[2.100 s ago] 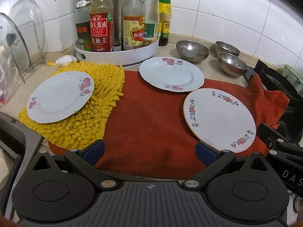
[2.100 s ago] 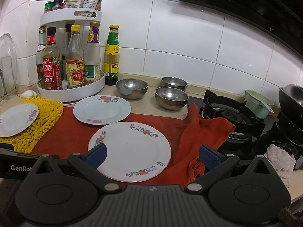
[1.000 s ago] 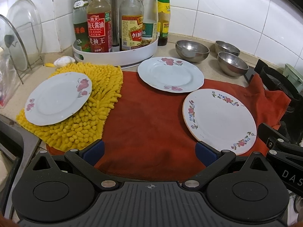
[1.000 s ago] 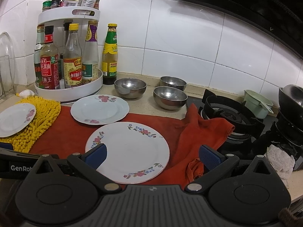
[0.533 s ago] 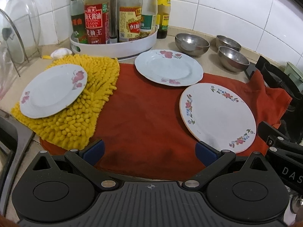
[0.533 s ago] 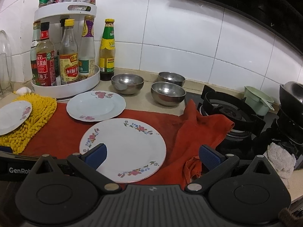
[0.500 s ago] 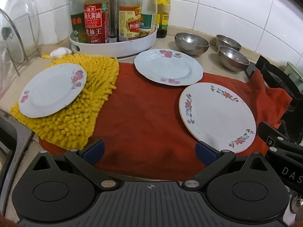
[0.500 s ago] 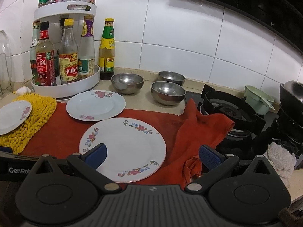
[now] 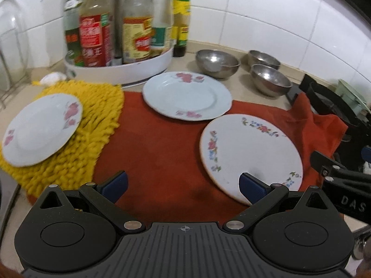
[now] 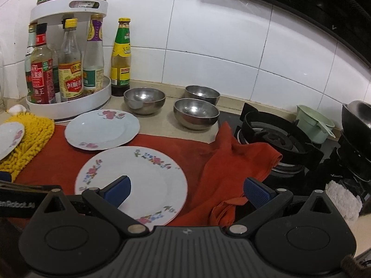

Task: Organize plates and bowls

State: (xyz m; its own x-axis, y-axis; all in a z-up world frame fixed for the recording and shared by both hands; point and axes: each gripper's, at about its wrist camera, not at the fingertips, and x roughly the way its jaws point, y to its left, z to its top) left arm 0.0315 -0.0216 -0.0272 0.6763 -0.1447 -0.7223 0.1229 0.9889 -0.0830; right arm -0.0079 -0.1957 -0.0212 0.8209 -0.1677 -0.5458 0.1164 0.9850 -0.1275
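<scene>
Three flowered white plates lie on the counter. A large plate (image 9: 250, 153) (image 10: 132, 178) rests on the red cloth (image 9: 150, 157), a medium plate (image 9: 186, 96) (image 10: 102, 128) behind it, and a small plate (image 9: 41, 127) (image 10: 9, 139) on the yellow mop pad (image 9: 92, 120). Three steel bowls (image 9: 216, 62) (image 10: 196, 112) stand behind the plates. My left gripper (image 9: 183, 184) is open and empty over the red cloth, its right finger over the large plate's near rim. My right gripper (image 10: 186, 191) is open and empty, its left finger over the large plate.
A white turntable of sauce bottles (image 9: 120, 44) (image 10: 67, 85) stands at the back left. A glass lid on a rack (image 9: 11, 53) is at far left. A gas stove burner (image 10: 276, 136), a green cup (image 10: 313, 127) and a dark wok (image 10: 357, 115) are at right.
Both grippers moved forward and lower toward the large plate; each now has one finger over it. No object has moved.
</scene>
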